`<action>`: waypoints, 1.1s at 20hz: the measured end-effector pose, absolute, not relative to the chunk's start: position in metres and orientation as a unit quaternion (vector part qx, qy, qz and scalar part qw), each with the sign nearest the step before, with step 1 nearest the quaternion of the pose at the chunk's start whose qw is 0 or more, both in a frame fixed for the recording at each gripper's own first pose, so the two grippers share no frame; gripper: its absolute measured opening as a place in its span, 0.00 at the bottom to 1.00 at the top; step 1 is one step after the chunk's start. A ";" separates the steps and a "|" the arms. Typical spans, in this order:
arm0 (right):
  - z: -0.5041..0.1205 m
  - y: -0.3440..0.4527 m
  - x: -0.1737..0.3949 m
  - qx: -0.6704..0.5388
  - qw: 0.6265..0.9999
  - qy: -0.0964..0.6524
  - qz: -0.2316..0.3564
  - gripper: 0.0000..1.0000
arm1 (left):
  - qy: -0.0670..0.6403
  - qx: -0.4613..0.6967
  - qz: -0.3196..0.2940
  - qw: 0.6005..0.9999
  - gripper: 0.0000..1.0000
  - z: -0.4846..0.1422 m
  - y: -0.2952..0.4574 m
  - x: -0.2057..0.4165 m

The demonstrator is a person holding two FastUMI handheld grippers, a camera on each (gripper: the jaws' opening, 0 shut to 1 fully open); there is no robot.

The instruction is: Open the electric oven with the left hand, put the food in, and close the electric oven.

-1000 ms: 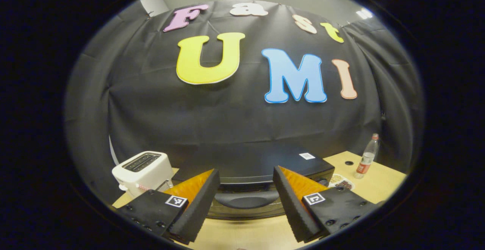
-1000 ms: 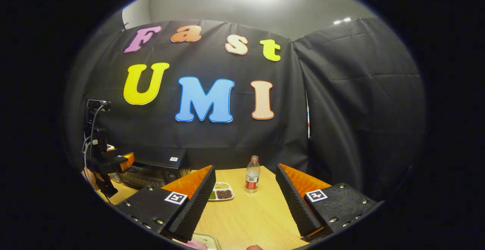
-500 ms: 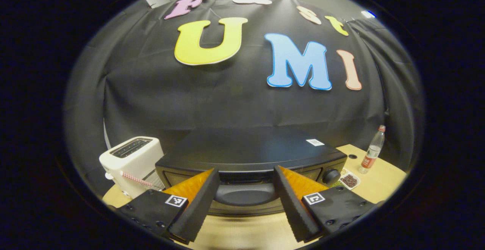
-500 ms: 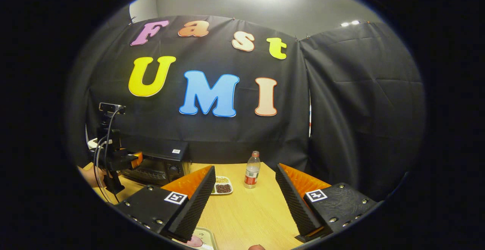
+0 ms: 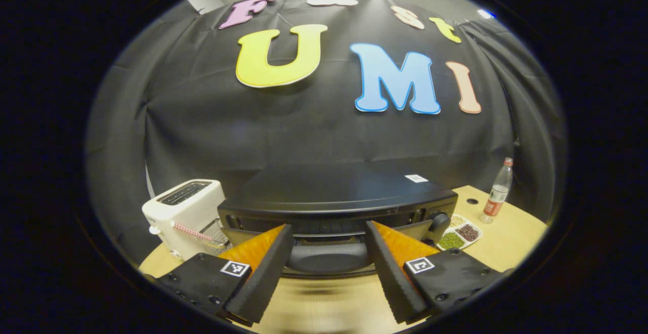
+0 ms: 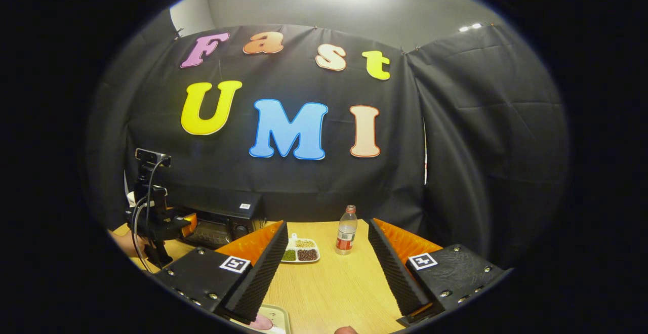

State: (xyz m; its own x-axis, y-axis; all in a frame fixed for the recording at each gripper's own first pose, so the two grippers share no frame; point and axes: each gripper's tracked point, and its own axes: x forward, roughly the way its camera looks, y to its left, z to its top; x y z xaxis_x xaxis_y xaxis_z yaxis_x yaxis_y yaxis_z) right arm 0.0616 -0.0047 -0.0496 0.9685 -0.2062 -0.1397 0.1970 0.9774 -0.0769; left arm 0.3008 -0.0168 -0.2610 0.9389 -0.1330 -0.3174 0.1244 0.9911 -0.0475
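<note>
The black electric oven (image 5: 336, 197) sits on the light wooden table (image 5: 506, 243) against the booth's cloth wall. Its door is tipped slightly out at the top, leaving a narrow gap. The left gripper (image 5: 328, 260) faces the oven front with its fingers spread wide on either side of the door's dark curved handle (image 5: 326, 257), neither one pressing on it. A white two-slot toaster (image 5: 185, 212) stands just beside the oven; on the other side lie a white divided dish of beans (image 5: 458, 233) and a clear plastic bottle with a red label (image 5: 497, 197).

The right gripper (image 6: 326, 268) hangs over the table, fingers apart and holding nothing. Below it, a pale tray with a pink food item (image 6: 263, 321) rests at the table's near edge. The left gripper is also seen from there, at the oven.
</note>
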 end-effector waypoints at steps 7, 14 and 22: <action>-0.054 -0.012 0.058 -0.025 0.993 0.080 -0.087 0.98 | 0.177 -0.004 -0.056 0.983 0.96 -0.276 -0.016 0.267; -0.051 -0.009 0.058 -0.031 0.995 0.077 -0.062 0.98 | 0.205 -0.001 -0.050 0.978 1.00 -0.303 -0.016 0.229; -0.051 -0.006 0.052 -0.030 0.995 0.082 -0.043 0.98 | 0.250 -0.020 -0.042 0.967 0.97 -0.340 -0.017 0.199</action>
State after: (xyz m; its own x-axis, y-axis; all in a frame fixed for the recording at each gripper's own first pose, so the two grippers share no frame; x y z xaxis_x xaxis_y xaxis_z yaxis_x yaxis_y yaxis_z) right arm 0.0524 -0.0058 -0.0510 0.9828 -0.0908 -0.1608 0.0809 0.9944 -0.0674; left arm 0.1985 -0.0174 -0.3405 0.8718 -0.0905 -0.4814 0.0701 0.9957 -0.0602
